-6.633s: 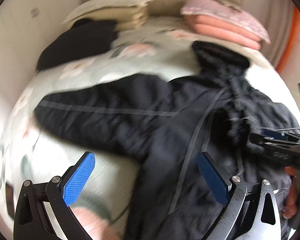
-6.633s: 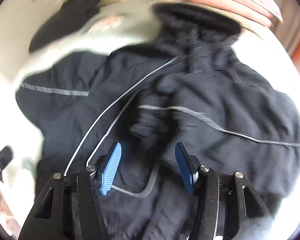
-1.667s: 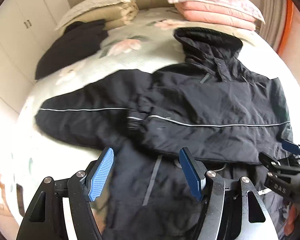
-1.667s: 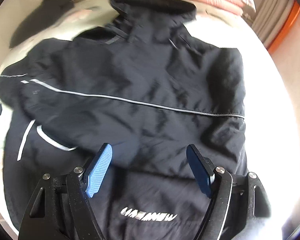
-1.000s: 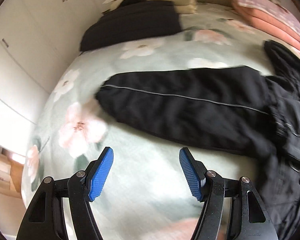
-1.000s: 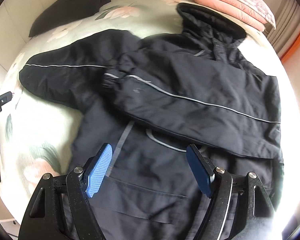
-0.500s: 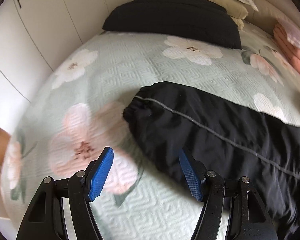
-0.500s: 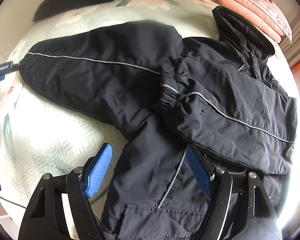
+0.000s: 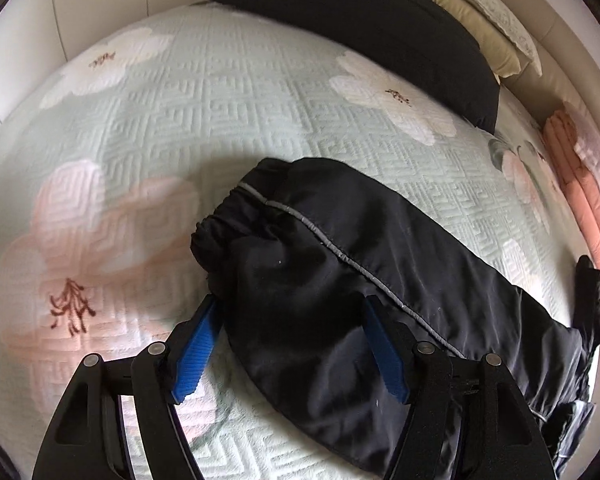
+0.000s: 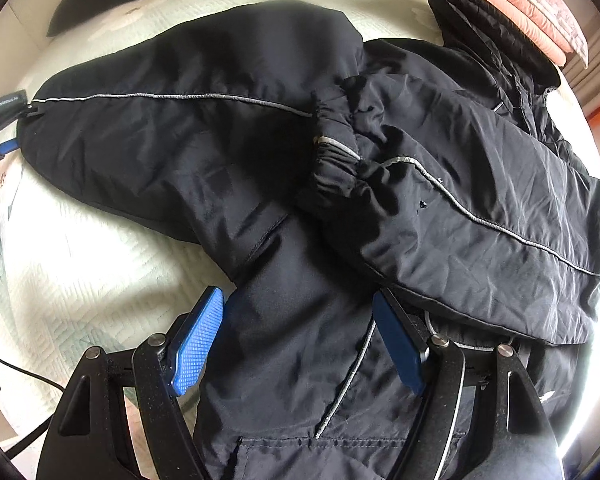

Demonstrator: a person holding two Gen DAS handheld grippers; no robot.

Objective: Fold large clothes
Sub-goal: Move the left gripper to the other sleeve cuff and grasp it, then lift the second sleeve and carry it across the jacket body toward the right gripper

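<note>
On the bed (image 9: 148,92), the black jacket (image 10: 440,208) lay spread, hem cut off by the frame. My left gripper (image 9: 288,344) had just widened, fingers open astride its sleeve cuff (image 9: 236,216). Right gripper (image 10: 296,340) open over the body; touching or not, couldn't tell.

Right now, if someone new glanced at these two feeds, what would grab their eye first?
The black jacket spread across the flowered bedspread, one sleeve already folded over its chest. Its other sleeve stretches out sideways, and the left gripper has its cuff end between open jaws. The right gripper hovers open over the jacket's lower body.
</note>
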